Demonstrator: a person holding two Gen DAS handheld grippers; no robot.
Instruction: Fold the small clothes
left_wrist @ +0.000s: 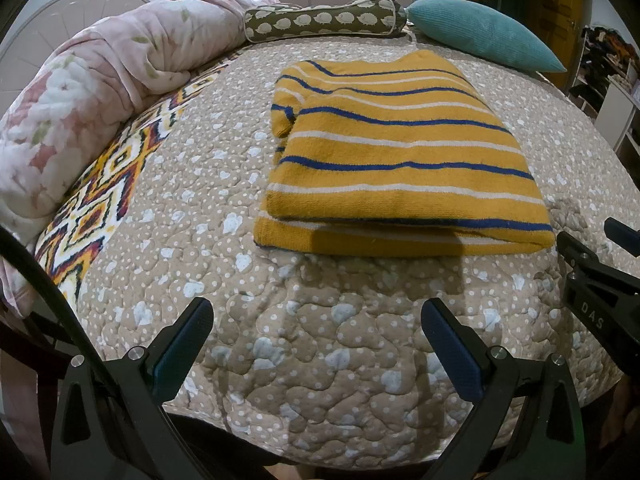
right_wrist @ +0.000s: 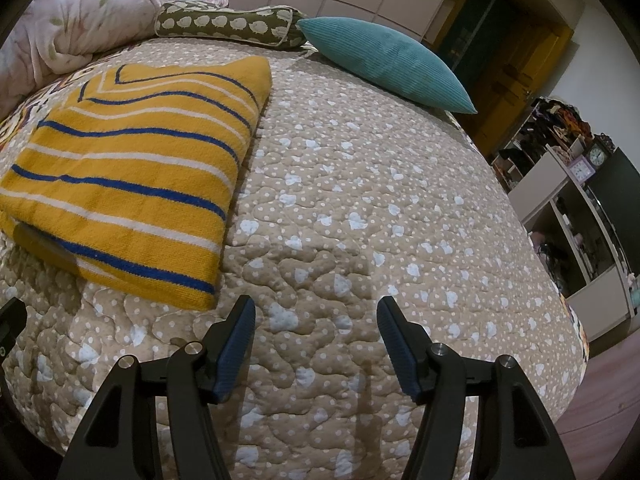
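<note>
The folded yellow striped sweater [left_wrist: 400,156] lies on the bed's quilt [left_wrist: 304,344], long axis running away from the near edge. Both grippers hover short of it, fingers apart and empty: left gripper [left_wrist: 316,320] squarely before its near hem, right gripper [right_wrist: 316,320] off its right corner.

The bed [left_wrist: 320,360] wears a beige quilted cover. On it lie a folded yellow striped sweater [left_wrist: 400,152], a teal cushion [left_wrist: 480,32], a patterned bolster [left_wrist: 324,20] and a bunched floral duvet [left_wrist: 100,80].
</note>
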